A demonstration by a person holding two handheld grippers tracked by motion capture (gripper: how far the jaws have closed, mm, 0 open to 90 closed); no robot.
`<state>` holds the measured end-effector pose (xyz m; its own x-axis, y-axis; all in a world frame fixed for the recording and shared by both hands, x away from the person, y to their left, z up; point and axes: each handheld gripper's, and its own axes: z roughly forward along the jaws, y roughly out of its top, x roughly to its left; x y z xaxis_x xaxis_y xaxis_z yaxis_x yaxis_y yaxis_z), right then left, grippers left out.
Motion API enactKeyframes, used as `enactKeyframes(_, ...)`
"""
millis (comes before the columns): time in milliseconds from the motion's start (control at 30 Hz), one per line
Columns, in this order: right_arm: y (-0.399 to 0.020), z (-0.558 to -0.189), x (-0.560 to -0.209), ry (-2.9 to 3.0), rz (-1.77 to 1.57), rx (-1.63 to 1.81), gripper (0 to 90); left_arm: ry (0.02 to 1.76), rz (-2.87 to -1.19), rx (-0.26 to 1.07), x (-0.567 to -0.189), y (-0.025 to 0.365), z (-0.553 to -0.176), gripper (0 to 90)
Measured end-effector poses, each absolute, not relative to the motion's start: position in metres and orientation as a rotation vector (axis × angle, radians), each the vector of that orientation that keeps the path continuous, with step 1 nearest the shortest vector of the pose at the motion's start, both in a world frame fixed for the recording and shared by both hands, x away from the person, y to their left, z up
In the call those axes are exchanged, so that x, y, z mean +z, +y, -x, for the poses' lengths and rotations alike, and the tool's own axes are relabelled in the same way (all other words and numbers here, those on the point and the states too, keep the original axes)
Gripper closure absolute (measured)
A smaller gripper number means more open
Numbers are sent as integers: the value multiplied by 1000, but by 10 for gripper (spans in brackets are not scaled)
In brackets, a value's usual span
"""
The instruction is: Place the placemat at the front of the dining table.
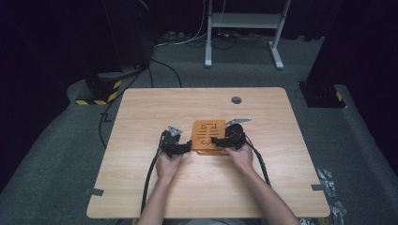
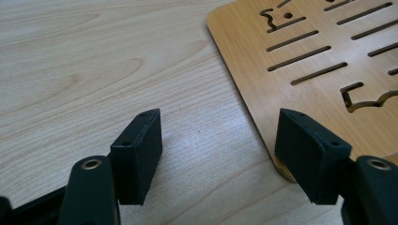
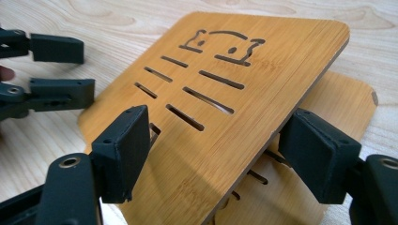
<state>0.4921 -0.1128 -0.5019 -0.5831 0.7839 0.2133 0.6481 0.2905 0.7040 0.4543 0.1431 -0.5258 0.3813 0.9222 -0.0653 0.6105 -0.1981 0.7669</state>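
On the pale wooden table (image 1: 141,187), near its middle, lay an orange-brown bamboo stand made of two thin slotted boards (image 1: 209,136), the upper one tilted up off the lower. It looked light and stiff, its smooth finish probably a bit slippery, and the thin cut-out slats could snap if pinched hard; the plain outer edges seemed the safest places to take hold.

The left gripper (image 1: 179,148) sat just beside the stand's left edge. In the left gripper view its jaws stood apart over bare table, one black pad (image 2: 312,157) right at the board's corner (image 2: 281,168), though I could not tell whether it touched. Nothing was held between them.

The right gripper (image 1: 221,142) reached in from the stand's right side. In the right gripper view its fingers (image 3: 123,152) stood wide to either side of the raised top board (image 3: 263,70), one over its face and one by its edge (image 3: 324,159), not clamped on it as far as I could judge.
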Motion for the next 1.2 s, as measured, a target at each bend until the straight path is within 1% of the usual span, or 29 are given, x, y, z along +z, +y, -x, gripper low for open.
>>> enactKeyframes(567, -104, -482, -488, 2316, -1280, 1285, 257, 1335, -1901, 548, -526, 143, -454, 322)
enactKeyframes(733, -101, -479, -484, 2289, -1249, 1324, 259, 1332, -1922, 563, -526, 141, -455, 325)
enactKeyframes(833, -98, -477, -481, 2273, -1233, 1340, 264, 1318, -1959, 598, -526, 137, -454, 333)
enactKeyframes(1200, -88, -475, -481, 2273, -1209, 1340, 264, 1309, -1962, 594, -526, 136, -454, 339)
